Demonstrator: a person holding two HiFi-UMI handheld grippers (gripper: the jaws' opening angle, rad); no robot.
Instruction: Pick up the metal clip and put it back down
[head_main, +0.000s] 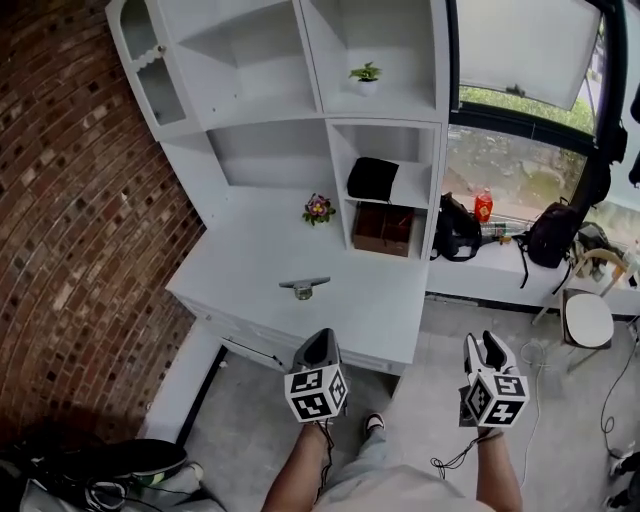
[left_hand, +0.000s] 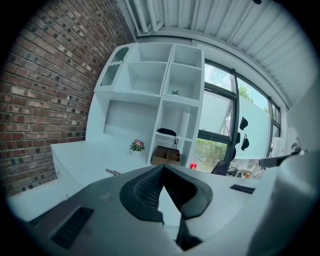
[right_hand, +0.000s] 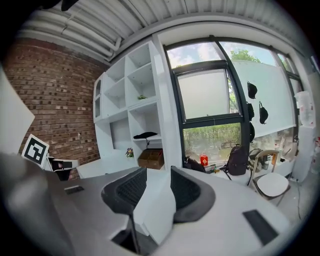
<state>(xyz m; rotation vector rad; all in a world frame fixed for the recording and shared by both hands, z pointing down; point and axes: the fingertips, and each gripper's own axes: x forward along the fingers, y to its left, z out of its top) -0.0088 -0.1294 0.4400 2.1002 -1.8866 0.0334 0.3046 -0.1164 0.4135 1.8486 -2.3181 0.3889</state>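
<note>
The metal clip (head_main: 304, 287) lies on the white desk (head_main: 250, 270) near its front edge, with nothing touching it; it shows small in the left gripper view (left_hand: 113, 172). My left gripper (head_main: 320, 347) hangs just off the desk's front edge, a little nearer and to the right of the clip. Its jaws meet at the tips, shut and empty (left_hand: 163, 169). My right gripper (head_main: 489, 346) is further right, over the floor beyond the desk's end. It stands open with a clear gap and nothing between its fingers (right_hand: 158, 172).
A white shelf unit (head_main: 300, 100) stands at the desk's back, with a flower pot (head_main: 319, 209), brown box (head_main: 383, 229) and black bag (head_main: 372, 179). A brick wall (head_main: 70, 200) is at left. Backpacks (head_main: 553, 235), a red bottle (head_main: 483, 206) and a white stool (head_main: 588, 318) are at right.
</note>
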